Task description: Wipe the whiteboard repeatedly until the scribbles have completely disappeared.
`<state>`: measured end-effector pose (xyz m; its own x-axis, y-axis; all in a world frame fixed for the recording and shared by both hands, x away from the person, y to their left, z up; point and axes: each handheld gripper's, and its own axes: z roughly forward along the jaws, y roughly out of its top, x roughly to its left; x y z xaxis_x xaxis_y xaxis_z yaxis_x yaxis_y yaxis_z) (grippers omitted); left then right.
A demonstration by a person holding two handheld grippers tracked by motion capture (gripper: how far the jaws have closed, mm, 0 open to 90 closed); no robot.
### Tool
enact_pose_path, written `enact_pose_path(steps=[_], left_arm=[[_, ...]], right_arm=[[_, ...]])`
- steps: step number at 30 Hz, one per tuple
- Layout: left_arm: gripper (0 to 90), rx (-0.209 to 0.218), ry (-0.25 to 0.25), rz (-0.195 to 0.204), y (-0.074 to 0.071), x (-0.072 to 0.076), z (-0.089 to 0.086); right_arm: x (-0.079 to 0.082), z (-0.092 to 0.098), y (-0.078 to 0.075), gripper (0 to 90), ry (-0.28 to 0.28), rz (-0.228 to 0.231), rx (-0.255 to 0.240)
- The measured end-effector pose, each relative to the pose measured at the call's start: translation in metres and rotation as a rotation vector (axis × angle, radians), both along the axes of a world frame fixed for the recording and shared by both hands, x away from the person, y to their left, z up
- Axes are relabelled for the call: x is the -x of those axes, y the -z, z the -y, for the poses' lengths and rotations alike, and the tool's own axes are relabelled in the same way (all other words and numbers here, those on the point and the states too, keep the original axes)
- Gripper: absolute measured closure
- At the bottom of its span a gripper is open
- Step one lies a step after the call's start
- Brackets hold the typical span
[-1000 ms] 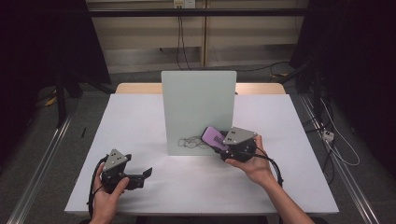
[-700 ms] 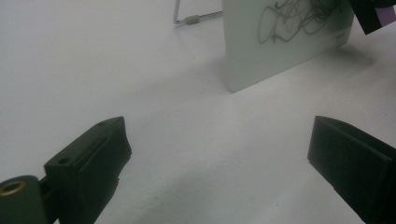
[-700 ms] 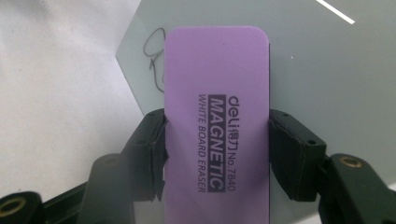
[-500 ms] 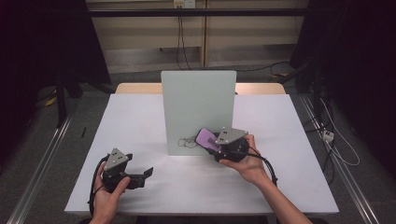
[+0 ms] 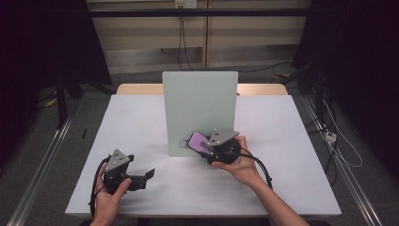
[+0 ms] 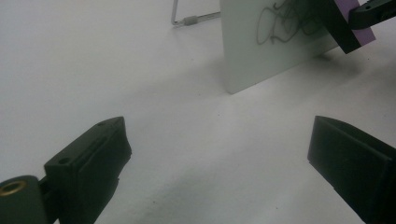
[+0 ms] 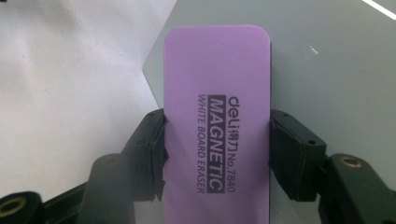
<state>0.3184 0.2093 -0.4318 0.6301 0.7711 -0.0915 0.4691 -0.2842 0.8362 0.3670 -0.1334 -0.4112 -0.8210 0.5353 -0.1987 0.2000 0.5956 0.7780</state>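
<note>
one white table (image 5: 141, 127), dark room.

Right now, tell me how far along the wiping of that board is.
Done: the right gripper is shut on the purple eraser and has it at the lower part of the whiteboard. In hand: the eraser sits over the scribble. Left: dark marks show on the board, so the wiping itself is not finished. The left gripper waits open over the table, holding nothing.
</note>
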Motion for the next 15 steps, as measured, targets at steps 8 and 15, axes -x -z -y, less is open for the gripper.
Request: enact_pose_path(steps=[8,15], left_arm=[[5.2,0.004,-0.005,-0.004,0.001,0.001,-0.002],[5.2,-0.008,0.000,-0.002,0.000,0.002,-0.003]], right_arm=[[-0.001,0.010,-0.009,41.7,0.011,0.015,-0.007],[0.001,0.036,-0.025,41.7,0.074,0.063,-0.030]])
